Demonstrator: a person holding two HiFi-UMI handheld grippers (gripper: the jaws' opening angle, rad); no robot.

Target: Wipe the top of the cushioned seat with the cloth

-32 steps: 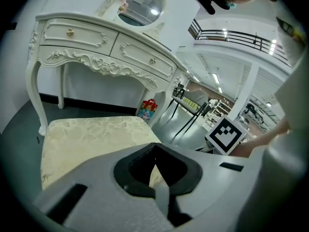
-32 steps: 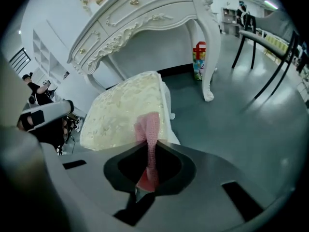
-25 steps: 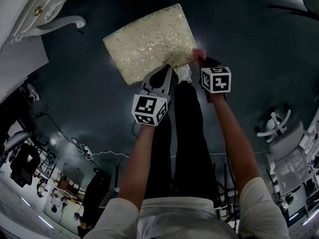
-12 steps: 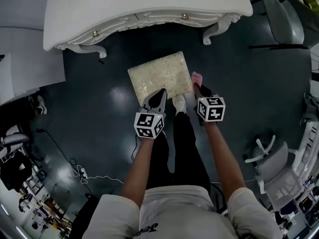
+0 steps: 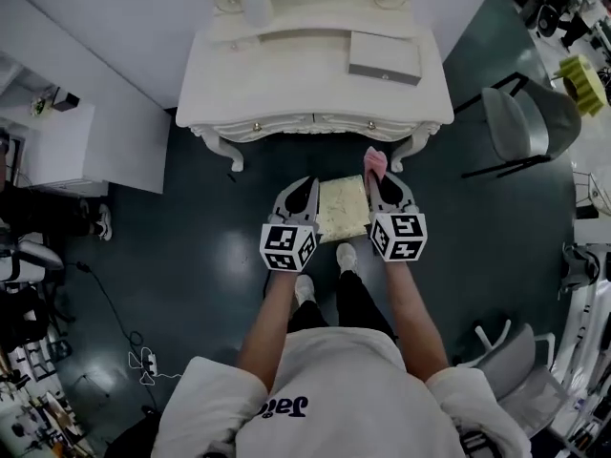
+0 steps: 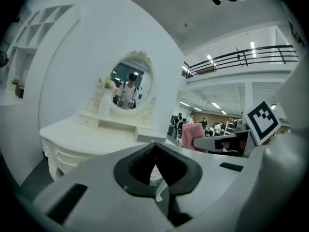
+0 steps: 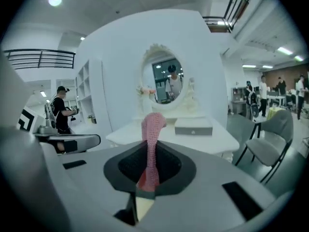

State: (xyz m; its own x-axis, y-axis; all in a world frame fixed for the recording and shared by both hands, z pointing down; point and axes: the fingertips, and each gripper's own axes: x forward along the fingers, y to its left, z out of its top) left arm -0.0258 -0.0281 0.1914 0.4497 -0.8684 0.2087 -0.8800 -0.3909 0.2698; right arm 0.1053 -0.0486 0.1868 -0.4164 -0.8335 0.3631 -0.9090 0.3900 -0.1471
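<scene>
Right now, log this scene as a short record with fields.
left hand-held gripper: shut, empty
right hand-held gripper: shut on cloth
cloth: pink, sticks out past the jaws, off the seat
cushioned seat: on dark floor before white dressing table
on table: grey box, mirror
wiping: not under way

The right tongs [image 7: 150,151] pinch a pink cloth [image 7: 153,129] between their 2 jaws, its free end standing upright above them. Beyond stands a white table [image 7: 212,141] carrying an oval mirror [image 7: 164,81] and 1 grey box [image 7: 193,126]. A grey chair [image 7: 270,141] is at right, a person [image 7: 60,111] at left.
</scene>
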